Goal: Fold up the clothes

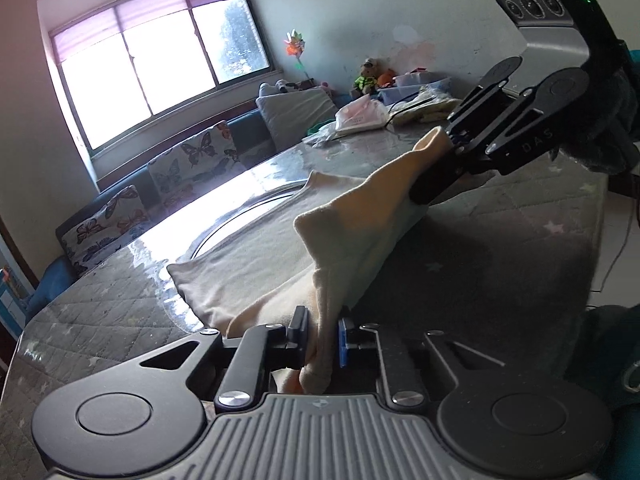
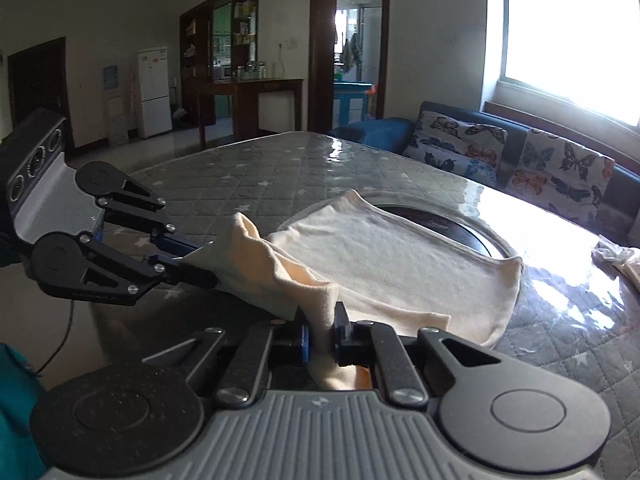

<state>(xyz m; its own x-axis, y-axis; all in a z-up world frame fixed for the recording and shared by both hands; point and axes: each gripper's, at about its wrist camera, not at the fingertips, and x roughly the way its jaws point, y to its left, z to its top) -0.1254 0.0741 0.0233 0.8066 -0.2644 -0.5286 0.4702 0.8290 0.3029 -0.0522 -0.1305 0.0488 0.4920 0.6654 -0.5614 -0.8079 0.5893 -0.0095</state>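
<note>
A cream cloth garment [image 1: 256, 264] lies partly spread on the grey quilted table [image 1: 500, 264], its near edge lifted. My left gripper [image 1: 323, 338] is shut on one bunched corner of that edge. My right gripper [image 2: 320, 334] is shut on the other corner. In the left wrist view the right gripper [image 1: 444, 160] holds its corner up at the upper right. In the right wrist view the left gripper [image 2: 200, 264] holds its corner at the left, and the garment [image 2: 384, 256] stretches flat away over the table [image 2: 248, 176].
A round dark inset [image 2: 440, 220] in the table lies under the garment's far edge. Bags and folded cloth [image 1: 360, 118] sit at the table's far end. A blue sofa with butterfly cushions [image 2: 520, 160] runs along the window side. A cable [image 2: 60, 344] hangs off the table's left edge.
</note>
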